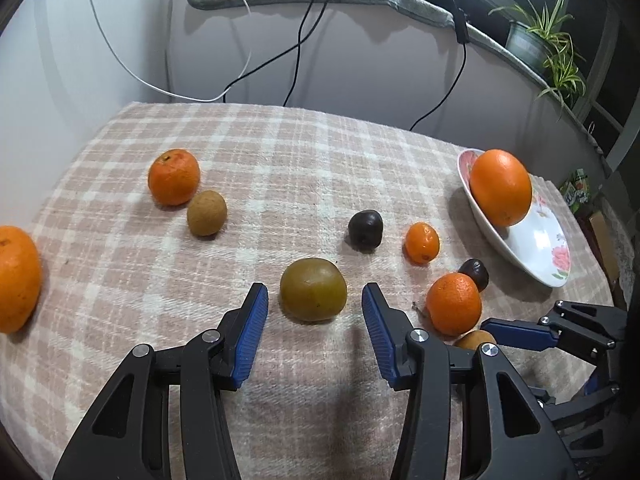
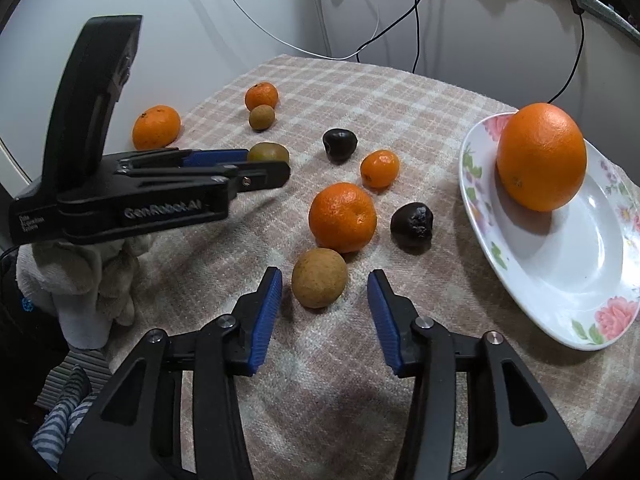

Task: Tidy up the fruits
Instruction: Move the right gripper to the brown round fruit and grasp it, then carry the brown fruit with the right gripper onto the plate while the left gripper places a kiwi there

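Fruits lie on a checked cloth. My left gripper (image 1: pixel 315 300) is open around an olive-green fruit (image 1: pixel 313 289), jaws on either side, not touching; that fruit also shows in the right wrist view (image 2: pixel 269 153). My right gripper (image 2: pixel 325 282) is open around a tan round fruit (image 2: pixel 319 277). A big orange (image 2: pixel 541 161) sits in a white floral plate (image 2: pixel 560 276) on the right. A mandarin (image 2: pixel 342 217), a small mandarin (image 2: pixel 379 168) and two dark fruits (image 2: pixel 412 222) (image 2: pixel 339 144) lie between. More oranges (image 1: pixel 174 176) (image 1: pixel 16 279) and a brown fruit (image 1: pixel 207 213) lie left.
The left gripper's body (image 2: pixel 132 196) shows in the right wrist view; the right gripper (image 1: pixel 560 332) shows low right in the left wrist view. Cables (image 1: pixel 296 60) hang over the back wall. A potted plant (image 1: pixel 544 40) stands on the ledge. A grey cloth (image 2: pixel 88 280) lies at the table's left edge.
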Available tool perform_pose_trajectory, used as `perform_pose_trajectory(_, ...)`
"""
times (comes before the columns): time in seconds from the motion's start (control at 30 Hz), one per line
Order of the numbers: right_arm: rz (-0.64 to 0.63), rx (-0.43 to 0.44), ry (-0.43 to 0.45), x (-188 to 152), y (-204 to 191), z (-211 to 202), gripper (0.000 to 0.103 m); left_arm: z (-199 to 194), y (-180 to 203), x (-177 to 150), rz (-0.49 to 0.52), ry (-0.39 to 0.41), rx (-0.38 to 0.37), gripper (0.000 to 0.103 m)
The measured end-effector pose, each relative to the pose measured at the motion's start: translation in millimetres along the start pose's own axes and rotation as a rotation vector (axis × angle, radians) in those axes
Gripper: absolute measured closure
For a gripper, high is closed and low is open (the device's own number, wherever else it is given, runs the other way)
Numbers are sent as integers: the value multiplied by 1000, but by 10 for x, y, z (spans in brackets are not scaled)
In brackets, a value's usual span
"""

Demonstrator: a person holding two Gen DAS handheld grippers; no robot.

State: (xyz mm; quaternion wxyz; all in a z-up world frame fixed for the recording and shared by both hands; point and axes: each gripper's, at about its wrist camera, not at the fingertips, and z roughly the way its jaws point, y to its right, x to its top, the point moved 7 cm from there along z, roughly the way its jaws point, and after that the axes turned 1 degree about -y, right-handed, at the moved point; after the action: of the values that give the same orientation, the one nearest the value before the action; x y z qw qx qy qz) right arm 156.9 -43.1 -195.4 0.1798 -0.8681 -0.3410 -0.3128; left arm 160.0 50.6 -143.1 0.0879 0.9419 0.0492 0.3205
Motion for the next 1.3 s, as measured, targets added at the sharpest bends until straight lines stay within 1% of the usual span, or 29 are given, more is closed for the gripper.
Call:
perform_pose_trajectory(0.03,-1,-2,0,6,-1,3,58,14,3,-1,1,-1,1,56)
perform_pose_trajectory(0.07,-2,-5,-1,10,1,6,58,21,15,3,5,-2,2,59)
perform_pose_trajectory(0.13,-5,-11,-3,19,2,17,61,29,10,0,6,-2,4,64)
perform_pose_trajectory(0.2,-11,-15,-3,24,-2,24,63,36,-4,6,5,0,3,72)
perform_pose_trajectory(0.37,-17,-11,-4,33,-16,33,74,32,-16,3,1,3,-4,73)
perform_pose_trajectory(0.57,-13,-3,1,25,-31,3,74,-4,-12,4,-7,13,-15,75)
perform_pose_trajectory(0.87,21,2,50,-29,83,-280,74,-149,113,1,1,38,-48,75)
perform_pose_trajectory(1.07,70,3,81,-85,253,-473,74,-255,313,29,25,54,-84,75)
perform_pose_trajectory(1.3,112,-21,128,-139,479,-738,74,-328,607,63,63,67,-135,75)
